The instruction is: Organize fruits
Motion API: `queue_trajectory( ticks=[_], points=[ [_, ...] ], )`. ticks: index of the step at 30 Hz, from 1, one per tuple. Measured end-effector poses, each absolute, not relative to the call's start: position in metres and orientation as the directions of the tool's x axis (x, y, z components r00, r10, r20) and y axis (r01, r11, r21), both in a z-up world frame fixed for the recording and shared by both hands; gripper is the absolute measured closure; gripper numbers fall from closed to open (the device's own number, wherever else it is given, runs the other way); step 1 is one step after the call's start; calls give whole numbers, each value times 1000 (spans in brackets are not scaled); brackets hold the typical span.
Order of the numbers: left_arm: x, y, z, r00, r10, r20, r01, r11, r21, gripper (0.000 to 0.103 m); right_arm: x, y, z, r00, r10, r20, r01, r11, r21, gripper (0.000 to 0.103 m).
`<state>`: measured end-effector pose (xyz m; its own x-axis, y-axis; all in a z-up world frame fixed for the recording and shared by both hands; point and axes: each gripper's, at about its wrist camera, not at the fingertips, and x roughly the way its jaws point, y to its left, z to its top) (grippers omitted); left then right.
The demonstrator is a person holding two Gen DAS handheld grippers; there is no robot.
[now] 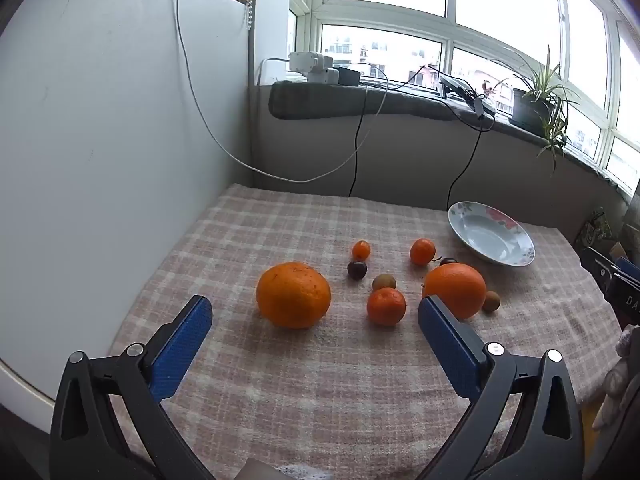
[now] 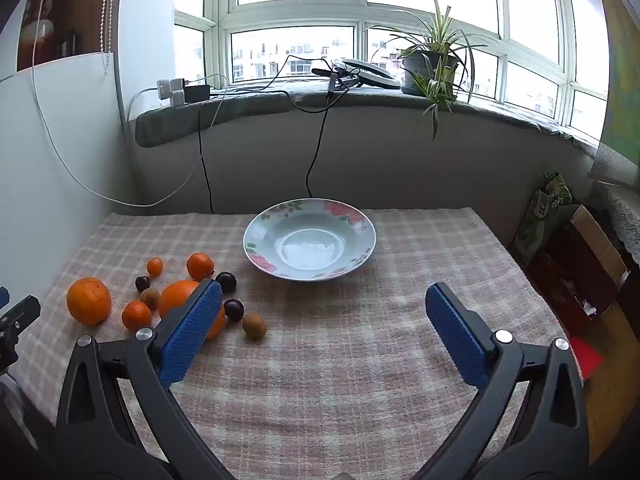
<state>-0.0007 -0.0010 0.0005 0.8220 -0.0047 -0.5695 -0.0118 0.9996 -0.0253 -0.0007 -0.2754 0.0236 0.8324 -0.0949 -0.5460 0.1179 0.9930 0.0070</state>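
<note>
**Fruit loose on the cloth, plate bare, both tongs wide apart**

Toward the left edge of the surface (image 2: 360,380), under a checked cloth, the fruit lies in a loose cluster. Farthest left sits 1 large orange (image 1: 293,294), alone. Next come a small orange fruit (image 1: 361,249) and a dark plum-like fruit (image 1: 356,269) just in front of it, then a brownish round fruit (image 1: 384,282) with a mandarin (image 1: 386,306) near the front of the group. Another mandarin (image 1: 422,251) sits behind them, toward the far edge. A second large orange (image 1: 456,289) follows, with a small brown fruit (image 1: 491,301) just beside it on the right; the right wrist view shows 2 more dark fruits close to it. Right of the cluster, near the far edge and well apart from the fruit, stands a floral plate (image 2: 256,226) holding nothing.

The left tongs (image 1: 316,316) are spread wide and grip nothing, hovering over the near part of the surface and aimed at the first large orange. The right tongs (image 2: 324,304) are likewise spread and bare, facing the plate.

No fruit is in the plate, so the sorting looks not yet begun; the step in hand appears to be choosing a first piece. The next move likely calls for lowering a pair of tongs around 1 fruit and closing gently, since round fruit may roll.
</note>
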Motion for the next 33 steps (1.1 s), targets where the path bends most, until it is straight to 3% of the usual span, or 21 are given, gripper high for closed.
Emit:
queue_trajectory(
  ticks=[33],
  points=[
    [2,4,1,816,-21,-578,-19,998,-63,1,1,-273,23,836,-96,-540,115,993,2,0]
  ],
)
